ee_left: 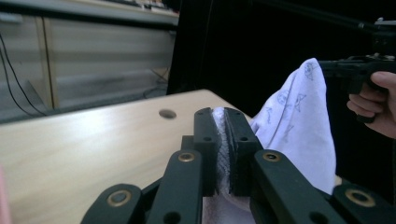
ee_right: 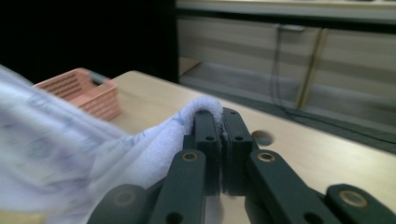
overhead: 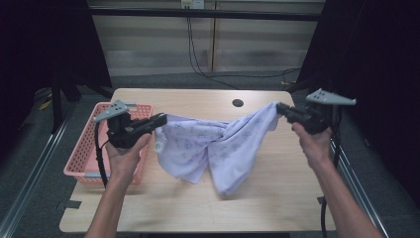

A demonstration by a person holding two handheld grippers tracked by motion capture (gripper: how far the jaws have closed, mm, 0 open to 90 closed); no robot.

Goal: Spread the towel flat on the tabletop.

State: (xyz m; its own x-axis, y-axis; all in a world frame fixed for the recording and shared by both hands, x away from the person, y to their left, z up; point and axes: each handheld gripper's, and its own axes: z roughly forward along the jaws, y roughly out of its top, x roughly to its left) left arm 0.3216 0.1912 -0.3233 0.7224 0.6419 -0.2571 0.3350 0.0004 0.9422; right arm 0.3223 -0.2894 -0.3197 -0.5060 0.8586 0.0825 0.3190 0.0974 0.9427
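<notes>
High view, looking down from the person's side: a pale wooden table [overhead: 198,208] takes up most of the scene, with a small round cable hole [overhead: 237,103] near its far edge. Above the tabletop hangs a white towel printed with faint blue line drawings [overhead: 213,146], stretched between two hand-held grippers; its middle sags, and the lowest folds appear to rest on the wood. Holding it by two far-apart points like this probably serves to spread the cloth open, perhaps for folding or for moving it toward the basket. A pink plastic laundry basket [overhead: 84,163] sits at the table's left edge, just beside the person's left hand [overhead: 126,156]; I cannot see anything inside it. That hand carries the left gripper [overhead: 162,119], which points right and is clamped onto one end of the towel. From the left gripper view, its two black jaws pinch a thin ridge of white fabric between them. At the table's right edge, the right hand [overhead: 312,141] carries the right gripper [overhead: 280,108], pointing left and clenched on the other end, held slightly higher. From the right gripper view, a fold of terry cloth curls over its closed jaw tips.
</notes>
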